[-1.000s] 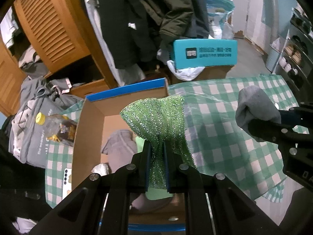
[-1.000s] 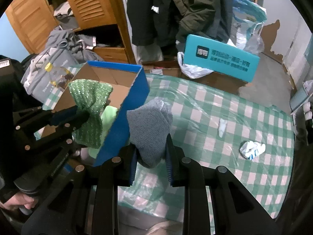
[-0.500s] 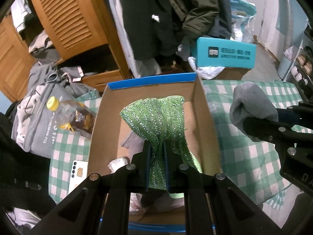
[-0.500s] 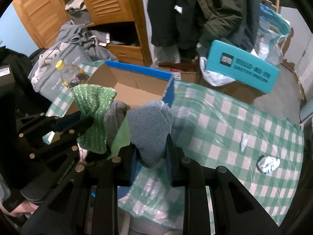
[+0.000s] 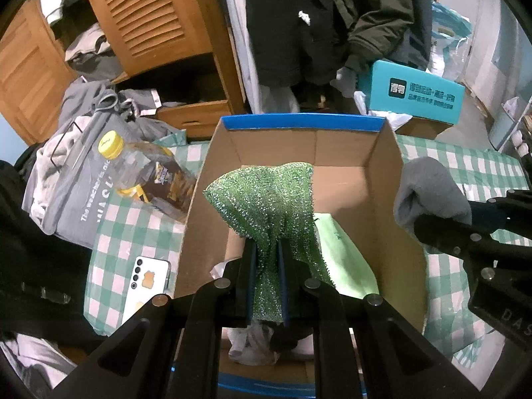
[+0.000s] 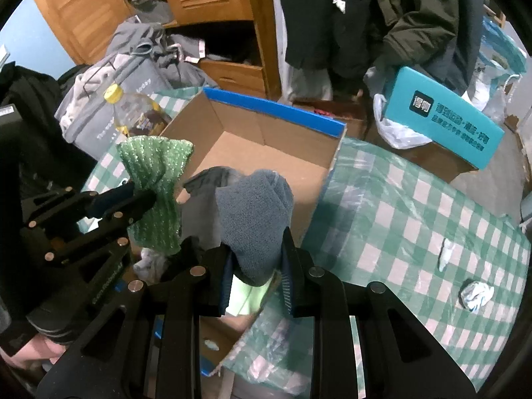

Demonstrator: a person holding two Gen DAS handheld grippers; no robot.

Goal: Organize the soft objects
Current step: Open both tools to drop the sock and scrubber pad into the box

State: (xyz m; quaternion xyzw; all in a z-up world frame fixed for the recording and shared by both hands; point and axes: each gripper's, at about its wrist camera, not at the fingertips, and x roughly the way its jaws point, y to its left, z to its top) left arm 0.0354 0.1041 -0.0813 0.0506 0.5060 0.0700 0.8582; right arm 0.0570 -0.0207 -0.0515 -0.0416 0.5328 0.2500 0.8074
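Left gripper (image 5: 266, 276): pinches the green cloth (image 5: 269, 199), which stands up tall over the open box (image 5: 382, 179).
Right gripper (image 6: 256, 286): squeezes the gray sock (image 6: 254, 212), bunched end up, over the box's right side.

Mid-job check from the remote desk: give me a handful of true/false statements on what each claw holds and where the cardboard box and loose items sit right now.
1. The left claw is clamped on a green sparkly cloth. True.
2. The right claw is empty. False: it grips a grey sock.
3. The cardboard box is closed. False: it is open, with a pale green item inside.
4. A white phone lies on the checked tablecloth beside the box. True.
5. The yellow-capped bottle is inside the box. False: it lies outside.
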